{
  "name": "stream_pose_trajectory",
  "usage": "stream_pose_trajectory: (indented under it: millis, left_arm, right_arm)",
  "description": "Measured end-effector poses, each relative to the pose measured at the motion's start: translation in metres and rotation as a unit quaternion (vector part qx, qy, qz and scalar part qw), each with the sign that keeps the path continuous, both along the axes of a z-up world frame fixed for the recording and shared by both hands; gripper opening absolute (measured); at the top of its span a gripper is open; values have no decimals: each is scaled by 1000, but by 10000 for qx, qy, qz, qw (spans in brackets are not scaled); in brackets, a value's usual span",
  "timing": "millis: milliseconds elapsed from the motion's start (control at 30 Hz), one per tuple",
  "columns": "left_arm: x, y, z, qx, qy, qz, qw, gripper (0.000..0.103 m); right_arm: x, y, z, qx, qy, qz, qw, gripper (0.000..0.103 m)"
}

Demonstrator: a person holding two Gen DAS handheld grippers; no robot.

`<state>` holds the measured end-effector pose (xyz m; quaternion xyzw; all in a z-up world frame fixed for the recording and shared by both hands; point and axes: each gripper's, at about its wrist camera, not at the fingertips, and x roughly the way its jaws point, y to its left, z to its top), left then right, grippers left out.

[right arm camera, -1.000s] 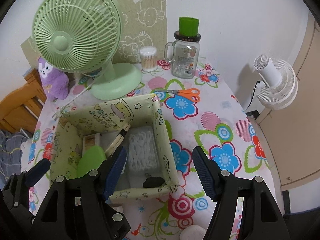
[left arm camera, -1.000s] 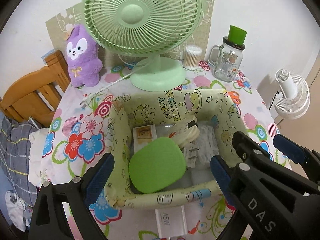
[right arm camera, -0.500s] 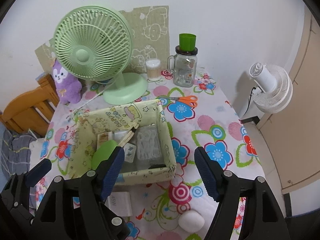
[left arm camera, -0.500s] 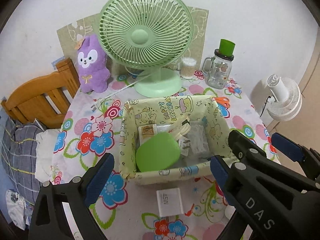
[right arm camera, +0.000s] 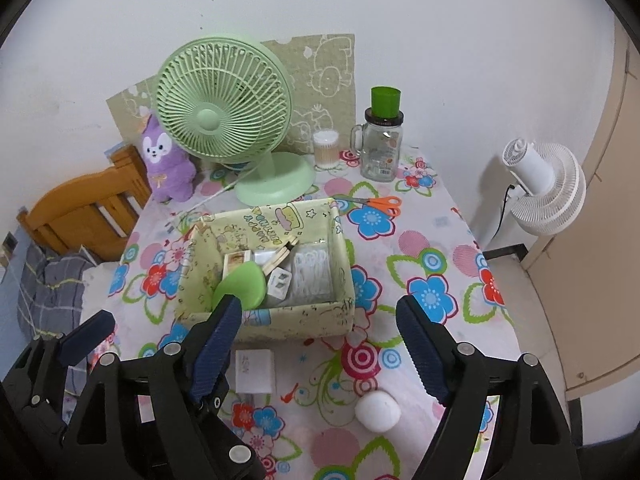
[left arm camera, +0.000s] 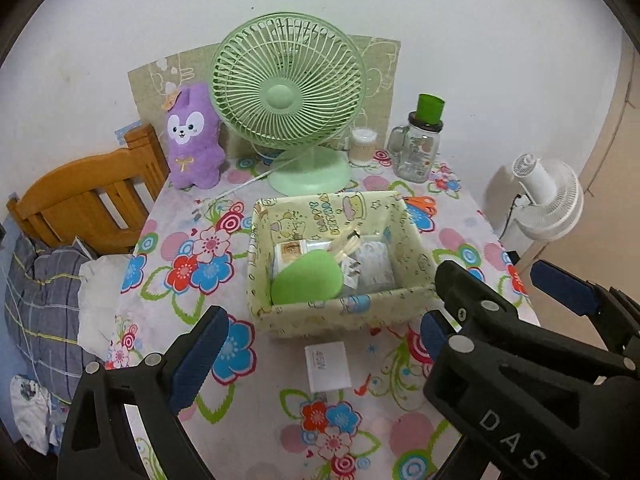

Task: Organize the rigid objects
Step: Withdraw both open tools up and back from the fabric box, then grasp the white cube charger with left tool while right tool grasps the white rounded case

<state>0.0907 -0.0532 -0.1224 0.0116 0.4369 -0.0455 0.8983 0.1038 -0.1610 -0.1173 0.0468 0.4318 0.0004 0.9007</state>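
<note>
Both my grippers, left [left arm camera: 322, 346] and right [right arm camera: 318, 346], hang wide and empty near the box [right arm camera: 280, 322] (green disc [right arm camera: 244, 286] inside), white card [right arm camera: 255, 371] just beside it.

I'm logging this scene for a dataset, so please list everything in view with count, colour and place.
Box: 1, pale yellow print, table centre.
Green pad: 1, inside box, left.
Small packets: several, white, inside box.
White block: 1, before box.
White ball: 1, near edge, right.
Scissors: 1, orange, behind box.
Desk fan: 1, green, back.
Plush: 1, purple, back left.
Jar: 1, clear, green cap, back right.
Swab tub: 1, beside jar.
Floor fan: 1, white, right.
Chair: 1, wooden, left.
Table: 1, floral cloth.
Left gripper: open.
Right gripper: open.
</note>
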Motion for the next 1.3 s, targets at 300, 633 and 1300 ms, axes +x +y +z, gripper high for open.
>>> stream_pose_trajectory:
  millis: [300, 633, 1300]
  left_arm:
    - [-25, -2, 4, -24, -57, -83, 9999, 98]
    - [-53, -6, -5, -39, -105, -232, 9997, 100]
    - [-70, -28, -46, -30, -5, -583, 9983, 100]
  right_arm:
    - [-26, 1, 8, -75, -143, 165, 9997, 85]
    - [-56, 0, 5, -259, -353, 249, 9987, 85]
    - [-84, -21, -38, -325, -156, -130, 9993, 84]
